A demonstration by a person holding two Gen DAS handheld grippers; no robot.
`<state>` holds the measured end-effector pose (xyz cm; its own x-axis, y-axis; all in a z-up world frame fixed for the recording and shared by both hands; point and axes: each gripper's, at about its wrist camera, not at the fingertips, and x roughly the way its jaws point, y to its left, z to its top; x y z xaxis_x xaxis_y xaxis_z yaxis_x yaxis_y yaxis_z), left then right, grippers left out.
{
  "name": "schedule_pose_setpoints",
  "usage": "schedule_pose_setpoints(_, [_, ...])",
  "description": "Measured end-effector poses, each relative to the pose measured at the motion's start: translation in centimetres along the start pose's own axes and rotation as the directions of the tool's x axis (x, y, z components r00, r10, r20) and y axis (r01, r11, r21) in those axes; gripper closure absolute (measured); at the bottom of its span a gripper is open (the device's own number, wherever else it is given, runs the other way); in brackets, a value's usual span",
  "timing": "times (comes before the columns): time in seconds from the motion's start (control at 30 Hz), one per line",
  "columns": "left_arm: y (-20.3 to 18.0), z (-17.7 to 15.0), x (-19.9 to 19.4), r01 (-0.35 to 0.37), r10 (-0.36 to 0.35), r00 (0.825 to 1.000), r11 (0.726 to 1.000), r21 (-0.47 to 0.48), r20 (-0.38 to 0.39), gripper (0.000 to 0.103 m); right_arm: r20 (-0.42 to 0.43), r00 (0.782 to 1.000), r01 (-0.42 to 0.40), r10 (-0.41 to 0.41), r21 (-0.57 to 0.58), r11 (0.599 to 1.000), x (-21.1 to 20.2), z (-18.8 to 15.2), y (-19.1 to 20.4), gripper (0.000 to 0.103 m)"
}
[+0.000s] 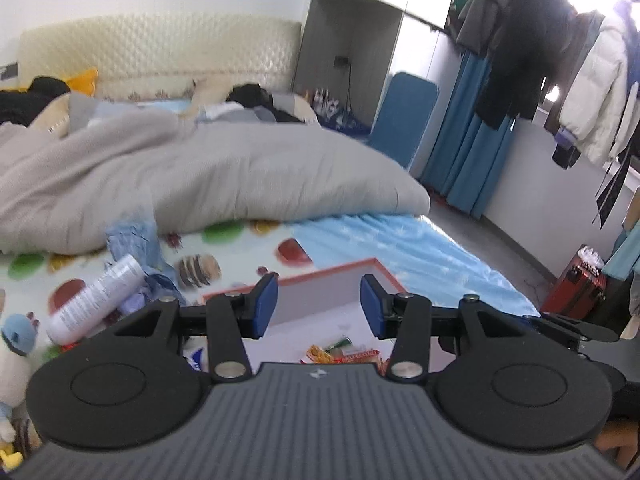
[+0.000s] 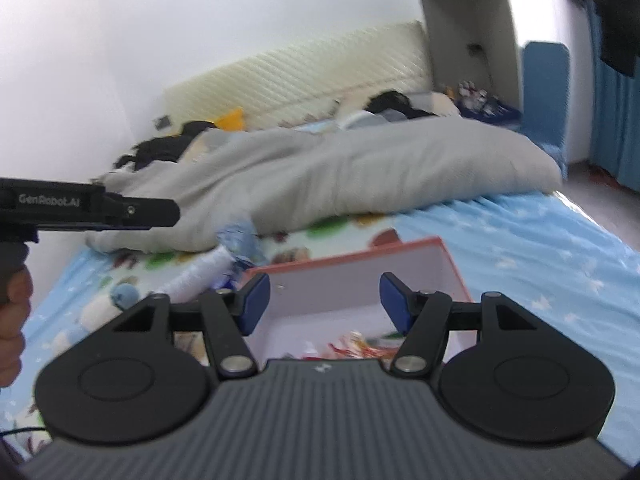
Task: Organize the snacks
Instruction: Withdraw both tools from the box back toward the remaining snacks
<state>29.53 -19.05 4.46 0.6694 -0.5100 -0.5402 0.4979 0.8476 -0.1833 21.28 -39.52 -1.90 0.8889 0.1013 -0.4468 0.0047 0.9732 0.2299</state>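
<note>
"GenRobot.AI" read in pale lettering on black body of left gripper [image 2: 90,210], seen side-on at left edge of right wrist view. Small pale logo mark noted on ribbed grey housing [image 1: 317,375] in left wrist view, same mark on housing in right wrist view; no letters made out in either. Dense dark print seen on white tube [image 1: 96,300] lying on bed, too blurred to be read. Snack packets [image 1: 340,354] in box: print present, unreadable.
</note>
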Motion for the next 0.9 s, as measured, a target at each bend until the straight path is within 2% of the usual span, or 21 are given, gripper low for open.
schedule_pose_setpoints(0.17, [2.5, -1.4, -4.3, 0.001, 0.002, 0.999, 0.998, -0.055, 0.049, 0.051, 0.043, 0.997, -0.059, 0.059, -0.003, 0.998, -1.5, -0.6, 2.7, 0.04])
schedule_pose_setpoints(0.33, [4.9, -4.0, -7.5, -0.07, 0.073, 0.995, 0.996, -0.052, 0.065, 0.051, 0.068, 0.994, -0.087, 0.088, -0.024, 0.996, -2.3, -2.0, 5.8, 0.04])
schedule_pose_setpoints(0.53, [7.7, -7.7, -10.7, -0.177, 0.18, 0.981, 0.983, -0.043, 0.074, 0.051, 0.07, 0.994, -0.079, 0.085, -0.088, 0.993, -2.9, -4.5, 9.5, 0.04])
schedule_pose_setpoints(0.6, [9.0, -9.1, -11.5, -0.184, 0.189, 0.979, 0.981, -0.069, 0.072, 0.051, 0.071, 0.994, -0.071, 0.08, -0.121, 0.99, -3.1, -5.6, 10.6, 0.04])
schedule_pose_setpoints(0.7, [10.4, -11.0, -12.4, -0.212, 0.219, 0.974, 0.973, -0.095, 0.066, 0.051, 0.052, 0.995, -0.083, 0.089, -0.11, 0.991, -3.2, -6.9, 11.6, 0.04])
schedule_pose_setpoints(0.83, [11.5, -13.6, -13.3, -0.239, 0.245, 0.967, 0.967, -0.086, 0.066, 0.051, 0.058, 0.996, -0.054, 0.063, -0.159, 0.986, -3.7, -8.7, 13.5, 0.04])
schedule_pose_setpoints(0.9, [11.8, -14.8, -13.9, -0.241, 0.246, 0.967, 0.967, -0.083, 0.068, 0.051, 0.048, 0.996, -0.067, 0.075, -0.148, 0.987, -3.7, -9.5, 14.1, 0.04])
